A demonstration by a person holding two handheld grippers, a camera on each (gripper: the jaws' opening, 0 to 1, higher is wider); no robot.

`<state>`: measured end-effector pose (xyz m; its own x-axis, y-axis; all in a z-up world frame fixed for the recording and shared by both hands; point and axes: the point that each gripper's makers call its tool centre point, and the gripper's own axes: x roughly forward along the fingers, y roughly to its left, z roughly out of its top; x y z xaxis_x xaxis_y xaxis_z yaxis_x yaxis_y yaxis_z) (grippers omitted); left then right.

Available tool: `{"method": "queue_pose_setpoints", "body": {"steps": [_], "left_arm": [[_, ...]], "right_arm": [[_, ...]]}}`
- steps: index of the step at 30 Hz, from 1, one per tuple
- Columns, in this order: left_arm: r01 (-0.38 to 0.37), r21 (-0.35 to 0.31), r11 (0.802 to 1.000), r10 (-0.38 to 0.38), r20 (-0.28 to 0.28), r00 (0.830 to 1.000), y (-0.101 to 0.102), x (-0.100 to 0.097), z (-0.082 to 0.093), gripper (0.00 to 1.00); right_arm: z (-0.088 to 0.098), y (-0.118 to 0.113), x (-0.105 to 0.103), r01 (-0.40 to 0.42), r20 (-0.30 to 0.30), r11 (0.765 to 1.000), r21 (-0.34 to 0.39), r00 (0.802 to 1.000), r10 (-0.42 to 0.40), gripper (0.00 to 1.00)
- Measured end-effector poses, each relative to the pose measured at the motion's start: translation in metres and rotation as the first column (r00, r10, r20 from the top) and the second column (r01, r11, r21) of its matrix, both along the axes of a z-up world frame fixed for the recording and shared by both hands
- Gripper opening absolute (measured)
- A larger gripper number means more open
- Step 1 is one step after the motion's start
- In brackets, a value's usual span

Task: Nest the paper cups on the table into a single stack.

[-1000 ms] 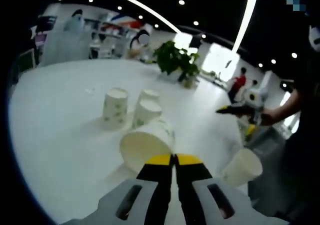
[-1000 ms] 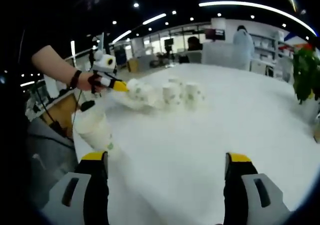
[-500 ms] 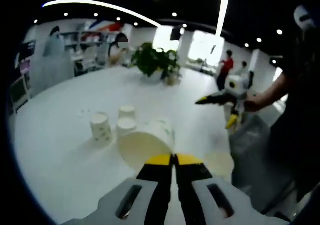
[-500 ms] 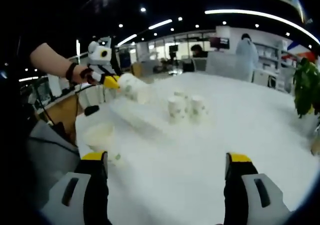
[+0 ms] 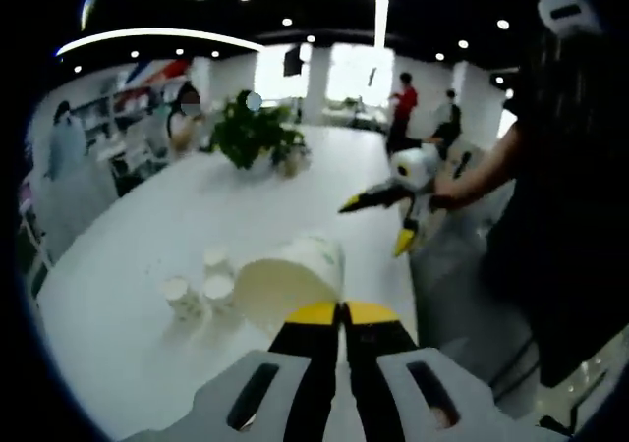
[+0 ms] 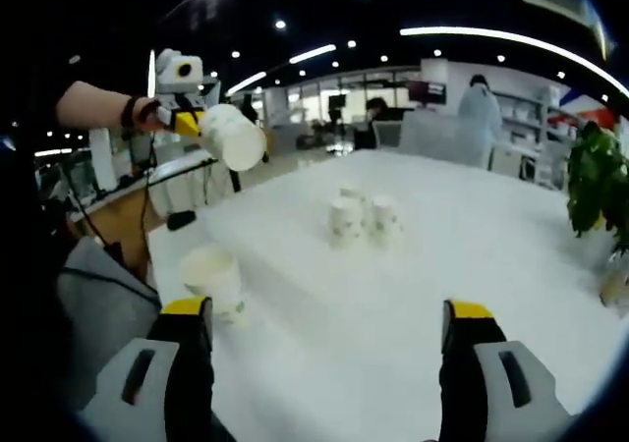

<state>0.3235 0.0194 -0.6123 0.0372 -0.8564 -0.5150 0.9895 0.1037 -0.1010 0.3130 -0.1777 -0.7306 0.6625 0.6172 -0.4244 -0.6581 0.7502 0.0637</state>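
A: You've got a paper cup [image 5: 290, 287] pinched by its rim in your left gripper [image 5: 342, 314], lying on its side with the open mouth turned back toward you. Why carry it so high?

B: My guess is clearance — in the right gripper view the held cup hangs well above the white table [image 6: 472, 265], so you can swing it over the others without knocking them.

A: And the jaws?

B: The left ones look pressed almost together, yellow tips meeting on the cup's wall. That's a firm grip on thin paper, so I'd expect the rim to flex if you squeeze harder.

A: The right gripper [image 6: 326, 324]?

B: Spread wide, nothing between the jaws, touching nothing. It hovers over the table's near edge, pointed toward the cluster.

A: Where do the rest of the cups sit?

B: Three upright cups [image 6: 356, 216] stand close together mid-table, and a lone cup [image 6: 213, 277] stands apart near the edge, just beyond your right gripper's jaw. A potted plant [image 5: 251, 138] sits at the far side — well clear of all this.

A: So nothing is nested yet?

B: Not that I can tell; every cup stands alone.
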Motion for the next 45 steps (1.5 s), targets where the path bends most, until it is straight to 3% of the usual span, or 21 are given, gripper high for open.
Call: {"method": "queue_pose_setpoints", "body": {"steps": [7,14,21,23,27,32,34,37,39,43,45], "left_arm": [[0.093,0.085,0.992,-0.096,0.032,0.995,-0.005,-0.015,0.002,0.0],[0.161,0.174,0.971,-0.177,0.08,0.981,-0.009,-0.023,0.005,0.0],[0.266,0.304,0.915,-0.308,0.101,0.946,-0.01,-0.036,-0.011,0.0],[0.294,0.363,0.884,-0.352,0.106,0.93,-0.007,-0.038,-0.021,0.0],[0.316,0.361,0.877,-0.372,0.093,0.924,-0.01,-0.041,-0.026,0.0],[0.365,0.423,0.83,-0.438,0.088,0.895,-0.01,-0.049,-0.036,0.0],[0.368,0.425,0.827,-0.446,0.1,0.889,-0.014,-0.05,-0.037,0.0],[0.38,0.455,0.805,-0.471,0.103,0.876,-0.015,-0.052,-0.04,0.0],[0.395,0.494,0.775,-0.501,0.1,0.859,-0.013,-0.053,-0.044,0.0],[0.399,0.54,0.741,-0.529,0.105,0.842,-0.014,-0.05,-0.049,0.0],[0.409,0.593,0.693,-0.57,0.105,0.815,-0.011,-0.049,-0.052,0.0]], "right_arm": [[-0.002,-0.006,-0.001,0.018,0.001,1.0,0.006,1.0,-0.018,0.95],[-0.004,-0.007,-0.004,0.028,-0.005,1.0,0.012,1.0,-0.028,0.95],[-0.006,-0.007,-0.005,0.037,-0.007,0.999,0.018,0.999,-0.037,0.95],[-0.007,-0.007,-0.005,0.039,-0.01,0.999,0.023,0.999,-0.039,0.95],[-0.007,-0.008,-0.005,0.045,-0.01,0.999,0.026,0.999,-0.045,0.95],[-0.009,-0.011,-0.005,0.057,-0.013,0.998,0.036,0.998,-0.056,0.95],[-0.01,-0.011,-0.004,0.06,-0.014,0.997,0.038,0.998,-0.059,0.95],[-0.011,-0.012,-0.005,0.064,-0.018,0.997,0.044,0.998,-0.063,0.95],[-0.013,-0.012,-0.006,0.064,-0.02,0.997,0.044,0.998,-0.063,0.95],[-0.015,-0.012,-0.007,0.067,-0.026,0.997,0.048,0.998,-0.066,0.95],[-0.015,-0.012,-0.007,0.067,-0.029,0.996,0.053,0.997,-0.065,0.95]]}}
